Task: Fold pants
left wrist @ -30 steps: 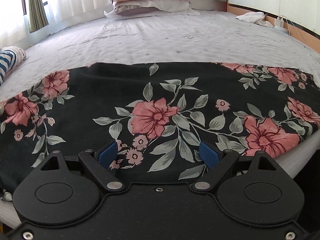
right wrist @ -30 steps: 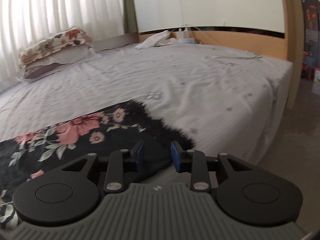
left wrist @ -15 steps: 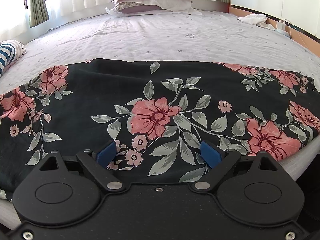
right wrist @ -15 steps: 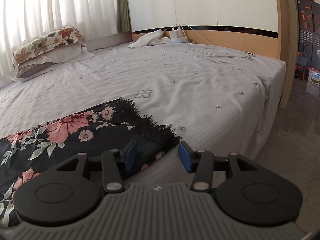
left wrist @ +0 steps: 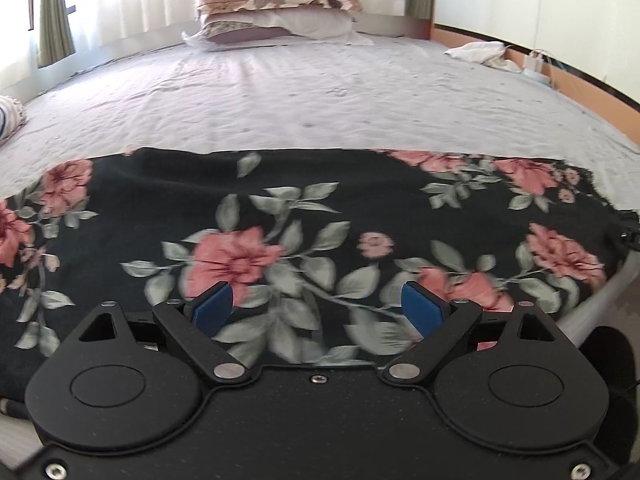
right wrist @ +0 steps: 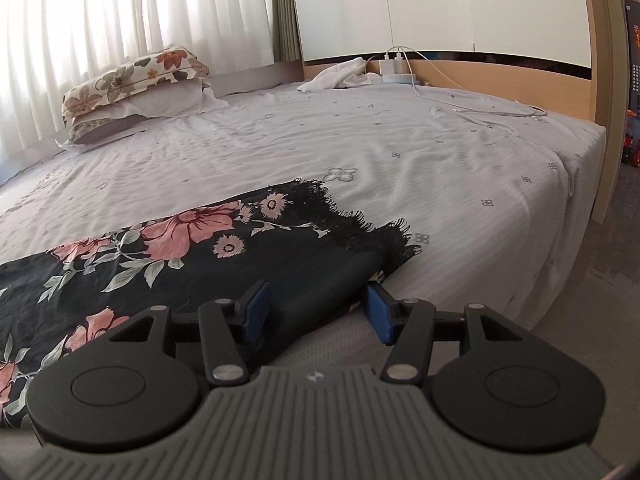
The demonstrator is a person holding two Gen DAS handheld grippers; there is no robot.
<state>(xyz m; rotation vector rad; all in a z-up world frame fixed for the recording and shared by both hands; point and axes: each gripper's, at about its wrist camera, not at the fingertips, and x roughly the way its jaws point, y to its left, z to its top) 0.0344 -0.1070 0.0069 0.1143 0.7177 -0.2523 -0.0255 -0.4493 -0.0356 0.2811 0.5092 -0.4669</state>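
The black pants with pink flowers and grey leaves [left wrist: 304, 216] lie flat across the near edge of the bed. My left gripper [left wrist: 318, 308] is open wide, just above the middle of the near edge of the pants. In the right wrist view the lace-trimmed end of the pants [right wrist: 360, 236] lies at the right. My right gripper [right wrist: 318, 312] is open, its blue pads either side of the near corner of that end, where the cloth hangs over the bed edge.
The bed [left wrist: 320, 92] has a pale sheet. Stacked pillows [left wrist: 276, 4] lie at the far end. A white cloth [right wrist: 340, 74] and a charger with cables [right wrist: 394, 68] sit by the wooden headboard [right wrist: 500, 76]. A striped item [left wrist: 8, 116] lies at far left.
My right gripper has opened wider and moved in around the pants' near corner. My left gripper stayed open and shifted slightly along the pants' edge.
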